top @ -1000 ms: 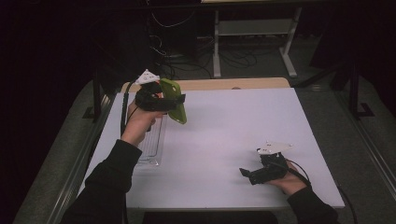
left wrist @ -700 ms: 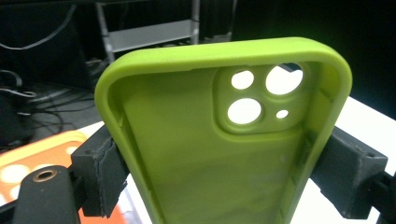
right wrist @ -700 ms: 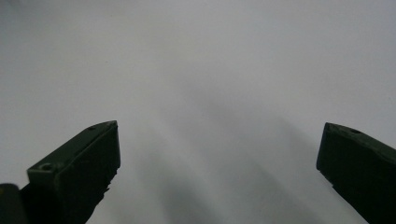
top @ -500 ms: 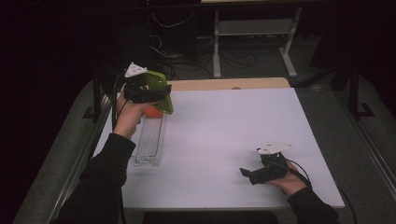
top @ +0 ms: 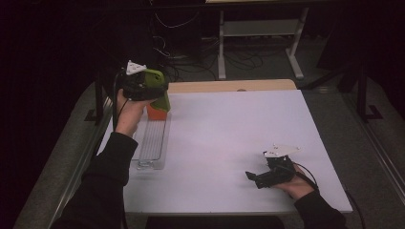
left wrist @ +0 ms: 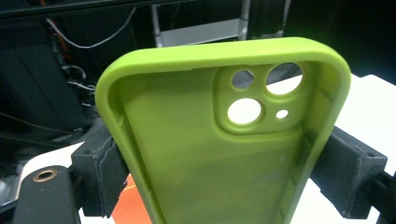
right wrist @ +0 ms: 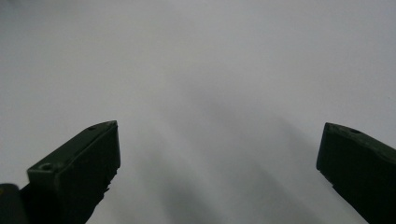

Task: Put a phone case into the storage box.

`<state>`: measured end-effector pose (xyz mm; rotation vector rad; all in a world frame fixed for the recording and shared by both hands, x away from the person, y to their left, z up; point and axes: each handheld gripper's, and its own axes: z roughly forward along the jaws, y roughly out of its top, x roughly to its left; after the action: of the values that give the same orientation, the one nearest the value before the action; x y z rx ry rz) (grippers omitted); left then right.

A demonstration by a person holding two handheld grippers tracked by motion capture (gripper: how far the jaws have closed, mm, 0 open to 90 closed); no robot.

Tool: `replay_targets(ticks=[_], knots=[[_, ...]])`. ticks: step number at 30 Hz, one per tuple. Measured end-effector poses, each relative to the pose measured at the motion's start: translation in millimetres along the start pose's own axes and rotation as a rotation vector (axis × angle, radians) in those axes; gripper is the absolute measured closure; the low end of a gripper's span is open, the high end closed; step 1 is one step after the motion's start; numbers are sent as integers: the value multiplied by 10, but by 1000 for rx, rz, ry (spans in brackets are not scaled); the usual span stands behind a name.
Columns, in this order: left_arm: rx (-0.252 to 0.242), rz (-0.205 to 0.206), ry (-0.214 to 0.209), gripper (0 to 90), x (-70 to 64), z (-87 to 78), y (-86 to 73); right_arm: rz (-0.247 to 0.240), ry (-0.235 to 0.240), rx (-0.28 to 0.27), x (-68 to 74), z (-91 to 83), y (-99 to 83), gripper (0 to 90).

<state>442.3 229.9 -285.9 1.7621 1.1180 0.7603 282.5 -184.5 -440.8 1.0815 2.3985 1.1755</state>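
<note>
Clamped from both sides, the jaws of the left gripper point(top: 152, 90) press on the long edges of a lime-green soft silicone phone case point(left wrist: 224, 140), its hollow inside and camera cut-outs facing the gripper's camera. In the high view that case point(top: 160, 85) hangs in the air over the far left corner of the white table point(top: 229, 143), just above the far end of a clear plastic rectangular tray point(top: 153, 143) that lies along the table's left edge. An orange block-like thing point(top: 156, 112) sits at that far end of the tray, directly under the case; what it is cannot be made out.

My reading is that the carrying step is in hand: the case is lifted and brought to the tray's far end, not yet set down. The next move would call for lowering it and then loosening the grip only once it rests on something. The orange thing stands right where the case would come down, so the case must either go onto it or be shifted along the tray toward the near end.

Rightward of the tray, the table is bare white. Near its front right corner the right gripper point(top: 260, 177) rests low on the surface in the person's hand, jaws spread wide with nothing between them, well apart from the tray. Beyond the table's far edge stand a pale shelf frame point(top: 260, 28) and loose cables on the dark floor.
</note>
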Motion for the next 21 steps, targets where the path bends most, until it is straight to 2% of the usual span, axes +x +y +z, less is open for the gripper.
replay_targets(ticks=[10, 12, 16, 20, 21], knots=[[32, -49, 111, 145, 119, 151, -53, -2, -1, -8, -15, -12, -3, 0], [38, -75, 133, 145, 138, 182, -65, -1, 0, -9, -17, -14, -2, 0], [58, -99, 177, 144, 150, 251, -86, 3, 3, -15, -14, -13, 1, 0], [93, -78, 224, 144, 142, 319, -111, -1, 1, -13, -18, -17, 0, 0], [95, -88, 225, 144, 139, 341, -120, 4, 1, -15, -16, -19, 1, 0]])
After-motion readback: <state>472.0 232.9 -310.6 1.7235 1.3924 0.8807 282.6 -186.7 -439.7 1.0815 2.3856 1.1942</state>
